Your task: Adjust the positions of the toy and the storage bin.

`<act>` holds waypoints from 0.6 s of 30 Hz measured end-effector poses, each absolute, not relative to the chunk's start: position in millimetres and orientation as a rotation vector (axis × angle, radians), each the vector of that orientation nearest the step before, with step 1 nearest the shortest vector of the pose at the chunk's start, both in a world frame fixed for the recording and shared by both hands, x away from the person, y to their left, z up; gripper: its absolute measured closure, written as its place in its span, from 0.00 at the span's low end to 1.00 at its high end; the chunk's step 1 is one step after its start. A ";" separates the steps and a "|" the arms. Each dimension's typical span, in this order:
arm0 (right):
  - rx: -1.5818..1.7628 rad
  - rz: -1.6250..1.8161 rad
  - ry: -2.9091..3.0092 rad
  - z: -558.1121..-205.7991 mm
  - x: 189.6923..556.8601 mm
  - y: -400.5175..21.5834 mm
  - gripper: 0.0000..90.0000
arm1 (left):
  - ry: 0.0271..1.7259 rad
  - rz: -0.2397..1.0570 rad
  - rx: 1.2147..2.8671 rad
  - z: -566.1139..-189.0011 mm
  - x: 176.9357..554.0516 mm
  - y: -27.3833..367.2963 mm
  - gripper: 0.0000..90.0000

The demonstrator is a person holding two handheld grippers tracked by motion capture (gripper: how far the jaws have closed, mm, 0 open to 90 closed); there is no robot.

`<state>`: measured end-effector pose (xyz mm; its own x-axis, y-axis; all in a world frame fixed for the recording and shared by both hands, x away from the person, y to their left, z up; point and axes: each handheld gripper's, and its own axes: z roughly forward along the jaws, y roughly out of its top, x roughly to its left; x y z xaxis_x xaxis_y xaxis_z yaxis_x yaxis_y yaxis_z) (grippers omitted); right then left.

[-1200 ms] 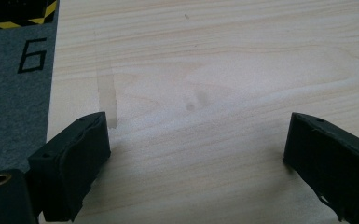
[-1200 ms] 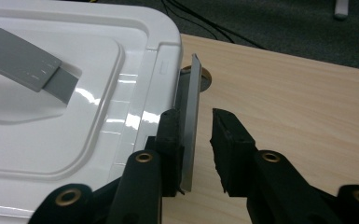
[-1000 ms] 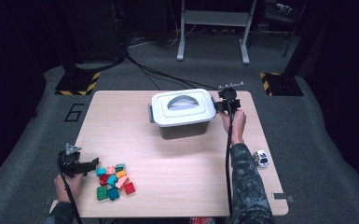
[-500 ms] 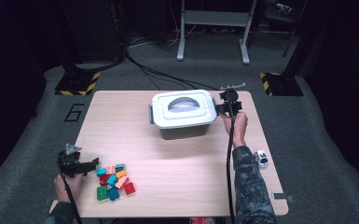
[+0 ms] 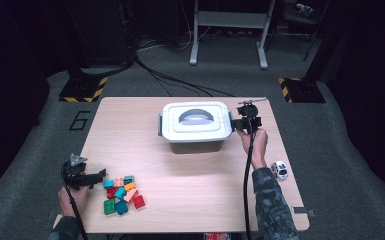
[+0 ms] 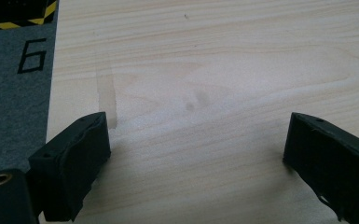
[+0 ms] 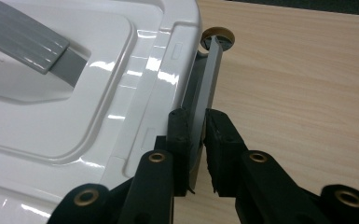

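We are working at the box [image 5: 196,131], which stands a little past the middle of the table [image 5: 130,120], toward twelve o'clock. Its lid [image 7: 88,84] is still on, with the grey handle [image 5: 196,116] lying flat across the top. On the box side at three o'clock there is a grey latch [image 7: 207,79], and our right gripper [image 7: 196,140] has its jaws closed narrow on this latch, one pad on each face of it. In the right gripper view the latch stands a bit away from the lid edge, so we judge that the unlocking of this side is in hand but not finished. The latch on the nine o'clock side we cannot read well in the high view.

The blocks [image 5: 122,194] lie in a small heap near the table corner at seven o'clock, all outside the box. Our left gripper [image 5: 101,175] rests just beside them at their nine o'clock, with jaws wide and nothing between them except bare wood.

So, as we judge it, almost everything is left: to free the latches, to lift the lid, and probably to put the blocks in. A toy car [image 5: 279,170] sits near the table edge at four o'clock.
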<state>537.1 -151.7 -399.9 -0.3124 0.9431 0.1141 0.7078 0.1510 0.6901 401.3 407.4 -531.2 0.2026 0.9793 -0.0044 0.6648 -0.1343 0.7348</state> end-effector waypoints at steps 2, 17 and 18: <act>1.578 0.947 2.093 -400.1 532.0 -151.4 0.88 | 1.526 0.664 1.881 -530.9 401.2 407.8 0.07; 1.529 0.991 2.039 -385.0 541.4 -152.9 0.83 | 1.525 0.662 1.880 -531.0 401.2 407.9 0.07; 1.530 0.985 2.040 -384.3 544.2 -152.1 0.83 | 1.525 0.672 1.868 -531.7 401.5 407.2 0.07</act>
